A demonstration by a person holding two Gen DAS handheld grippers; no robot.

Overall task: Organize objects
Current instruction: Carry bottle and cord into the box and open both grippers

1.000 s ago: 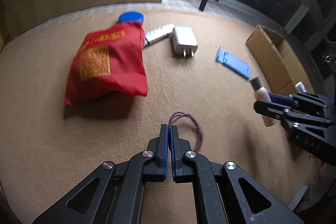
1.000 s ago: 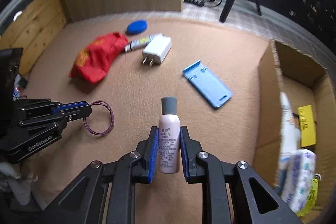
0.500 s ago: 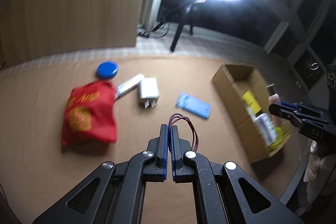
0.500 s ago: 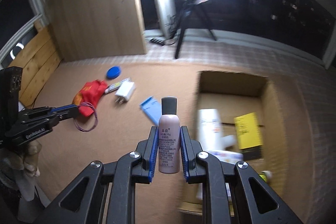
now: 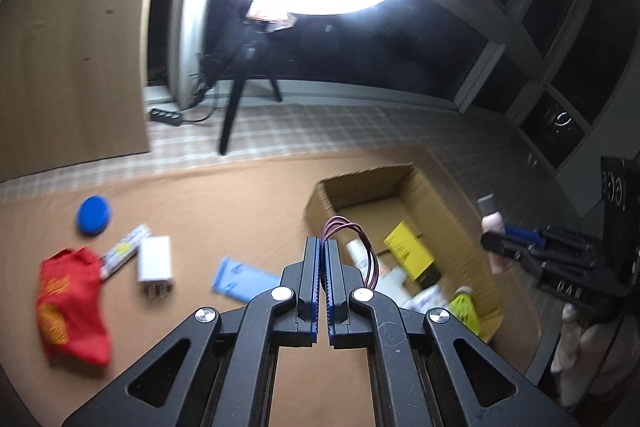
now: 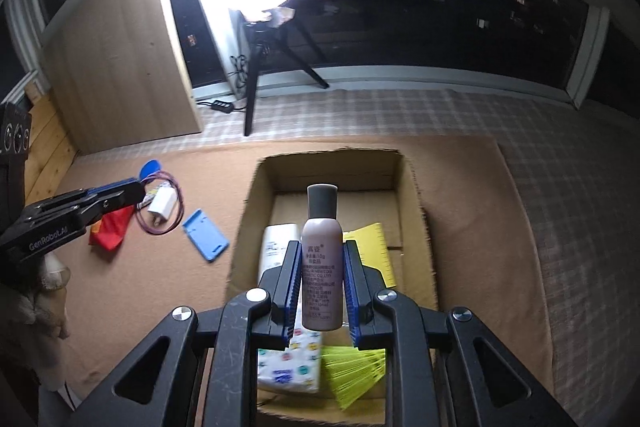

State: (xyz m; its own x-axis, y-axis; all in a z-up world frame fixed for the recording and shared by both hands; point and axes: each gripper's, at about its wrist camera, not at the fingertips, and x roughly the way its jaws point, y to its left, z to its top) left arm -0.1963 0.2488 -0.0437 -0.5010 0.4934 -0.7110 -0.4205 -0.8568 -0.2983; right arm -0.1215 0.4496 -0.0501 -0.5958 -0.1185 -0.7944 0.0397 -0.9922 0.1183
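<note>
1. Bottle [image 6: 322, 259] sits clamped in the right gripper [image 6: 322, 283], right above the open cardboard box [image 6: 256, 195].
2. Left gripper [image 5: 320, 283] pinches a purple hair-tie loop [image 5: 352, 239], box just ahead.
3. Next, probably lower and let go inside.

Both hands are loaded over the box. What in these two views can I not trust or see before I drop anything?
- Cardboard box floor, right wrist view: near half hidden by the right gripper and its bottle.
- Box near end, left wrist view: covered by the left gripper and hair tie.
- White charger and red bag, left wrist view: motion-blurred.
- Bottle label: print too small to read.
</note>
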